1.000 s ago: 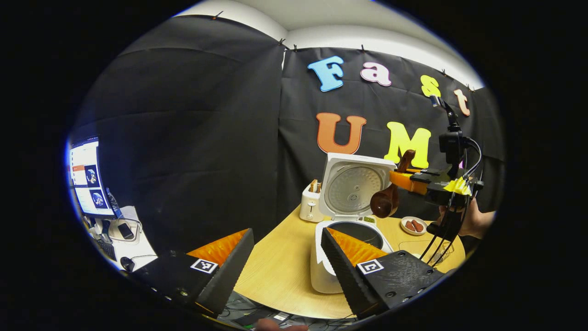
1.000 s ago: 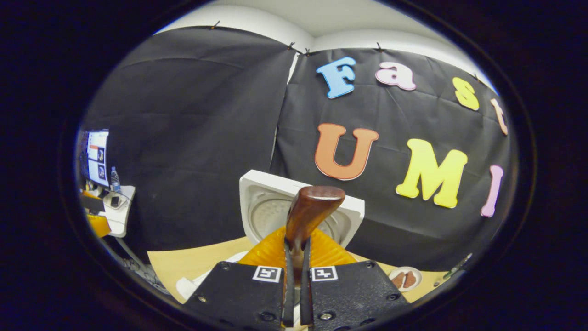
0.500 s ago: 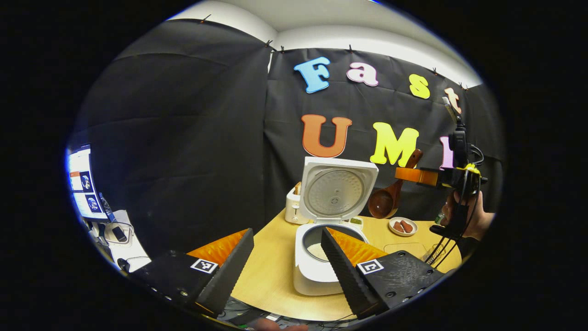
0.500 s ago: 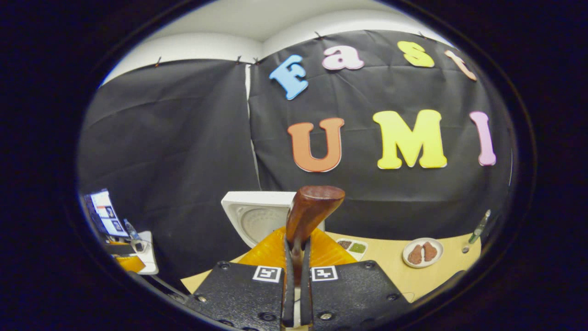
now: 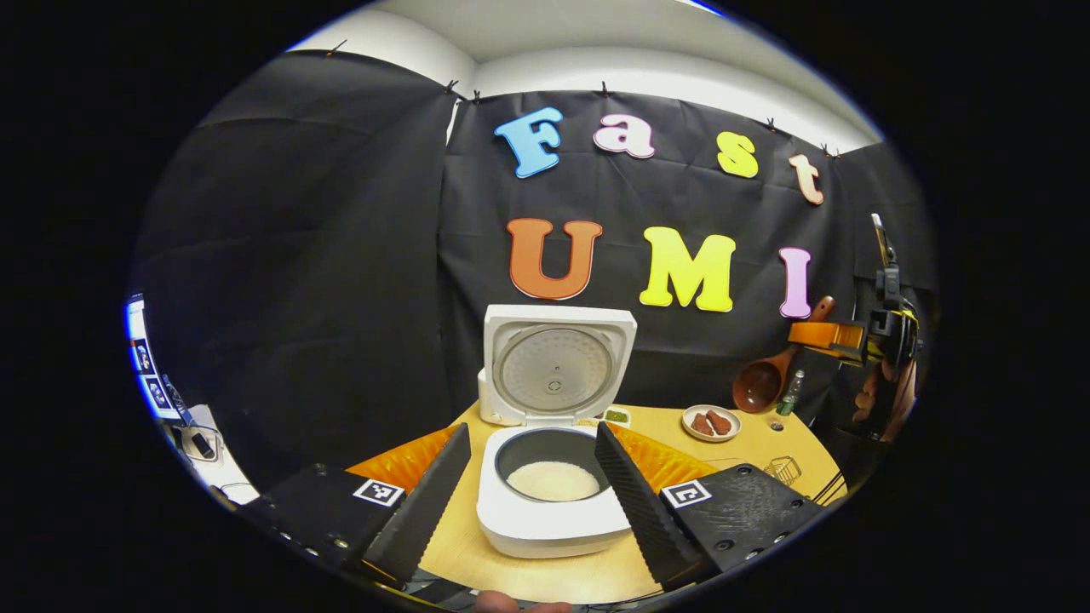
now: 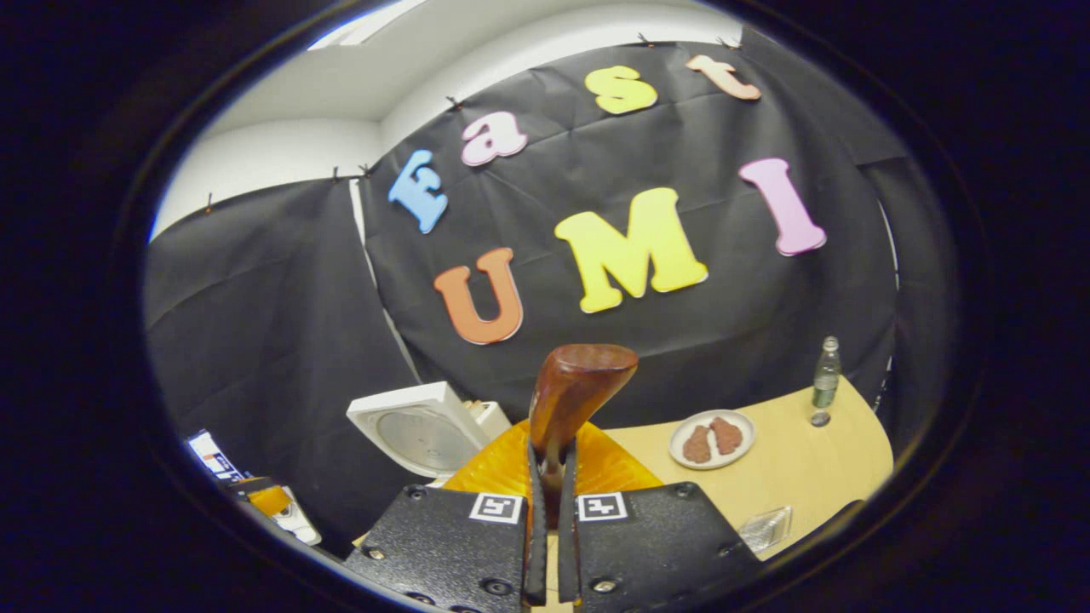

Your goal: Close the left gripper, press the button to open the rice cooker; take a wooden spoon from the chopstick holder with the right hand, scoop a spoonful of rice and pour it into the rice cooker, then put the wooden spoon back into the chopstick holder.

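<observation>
Rice cooker (image 5: 545,477) stands open at table centre, rice inside. Right gripper (image 6: 549,511) is clenched on the wooden spoon (image 6: 575,387), held high at far right. Left gripper (image 5: 532,494) is released, empty. Step in hand: returning the spoon. Next move calls for lowering it into the chopstick holder (image 5: 788,468).
</observation>
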The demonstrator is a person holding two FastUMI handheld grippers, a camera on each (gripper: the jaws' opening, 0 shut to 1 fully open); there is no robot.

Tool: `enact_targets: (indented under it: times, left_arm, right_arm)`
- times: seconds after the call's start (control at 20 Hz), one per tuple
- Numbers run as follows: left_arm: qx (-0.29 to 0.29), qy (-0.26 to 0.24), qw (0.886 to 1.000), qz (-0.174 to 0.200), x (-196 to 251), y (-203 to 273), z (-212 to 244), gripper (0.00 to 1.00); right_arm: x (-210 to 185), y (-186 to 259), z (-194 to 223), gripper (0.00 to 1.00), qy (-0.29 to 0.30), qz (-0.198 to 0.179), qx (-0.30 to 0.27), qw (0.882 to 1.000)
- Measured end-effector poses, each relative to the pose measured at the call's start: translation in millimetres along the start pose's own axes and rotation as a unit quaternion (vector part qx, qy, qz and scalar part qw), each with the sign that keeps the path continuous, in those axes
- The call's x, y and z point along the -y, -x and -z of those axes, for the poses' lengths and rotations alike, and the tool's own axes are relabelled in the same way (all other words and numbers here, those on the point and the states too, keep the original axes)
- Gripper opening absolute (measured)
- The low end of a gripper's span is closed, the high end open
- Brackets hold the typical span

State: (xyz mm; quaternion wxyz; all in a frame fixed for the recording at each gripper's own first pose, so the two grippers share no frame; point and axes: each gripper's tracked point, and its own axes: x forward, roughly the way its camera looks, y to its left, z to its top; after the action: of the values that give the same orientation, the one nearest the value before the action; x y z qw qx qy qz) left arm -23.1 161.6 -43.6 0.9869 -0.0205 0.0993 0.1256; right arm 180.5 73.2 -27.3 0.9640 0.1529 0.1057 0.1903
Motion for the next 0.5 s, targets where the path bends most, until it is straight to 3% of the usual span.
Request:
enact_targets:
  times: [0.25, 0.5]
  left_arm:
    - [0.0, -0.004, 1.0, 0.018, 38, -9, -7, 0.95]
    - [-0.001, 0.001, 1.0, 0.024, 69, -9, -14, 0.95]
  right_arm:
    - [98, 46, -3, 0.11, -0.022, 0.075, 0.0, 0.997]
    - [174, 63, 29, 0.11, -0.031, 0.125, -0.026, 0.991]
